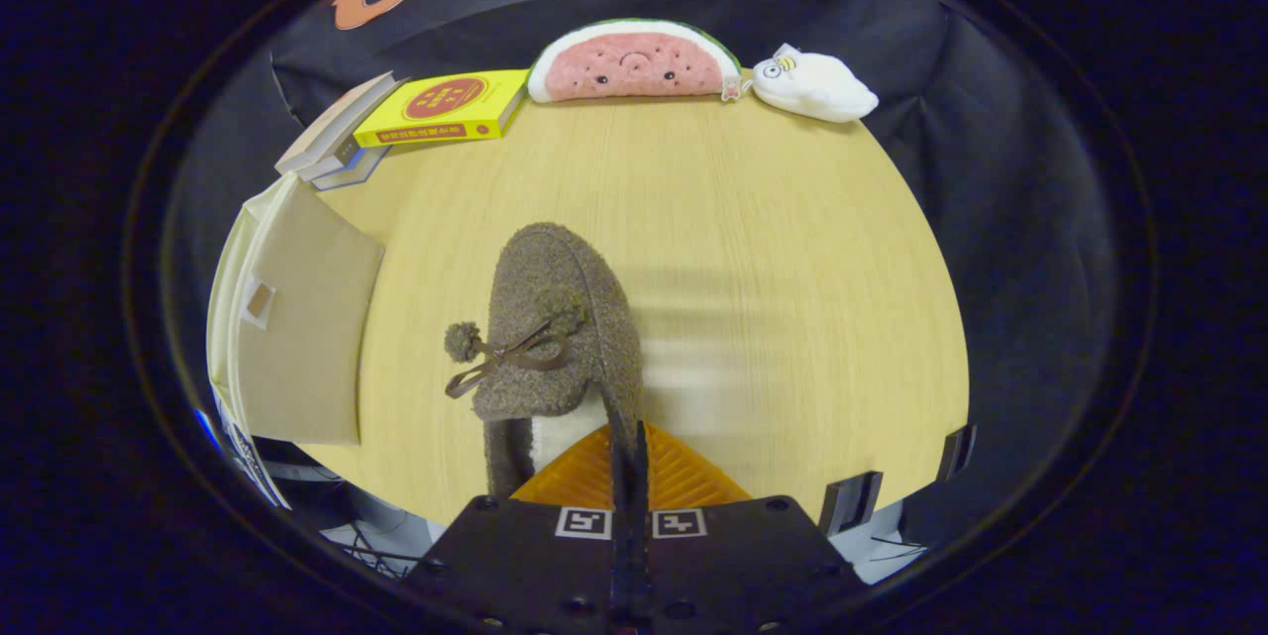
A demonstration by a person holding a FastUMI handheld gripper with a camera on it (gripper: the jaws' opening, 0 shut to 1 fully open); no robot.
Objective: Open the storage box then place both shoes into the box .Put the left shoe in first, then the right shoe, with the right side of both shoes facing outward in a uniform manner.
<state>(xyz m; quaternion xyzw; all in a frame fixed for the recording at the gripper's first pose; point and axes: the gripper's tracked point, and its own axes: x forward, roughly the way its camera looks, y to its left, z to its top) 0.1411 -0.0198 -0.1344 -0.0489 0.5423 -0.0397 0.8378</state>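
Note:
A brown fuzzy slipper [555,318] with a pom-pom bow hangs above the wooden table [753,249], toe pointing away from me. My gripper [628,447] is shut on the slipper's right heel wall, which is pinched between the orange fingers [684,476]. The white lining shows at the heel opening. To the left stands the beige storage box [297,318], its flap with a small cut-out window facing the slipper.
A yellow book [446,108] and a stack of grey books [332,145] lie at the table's far left. A watermelon plush [634,62] and a white plush [812,85] sit along the far edge. Bare tabletop spreads to the right of the slipper.

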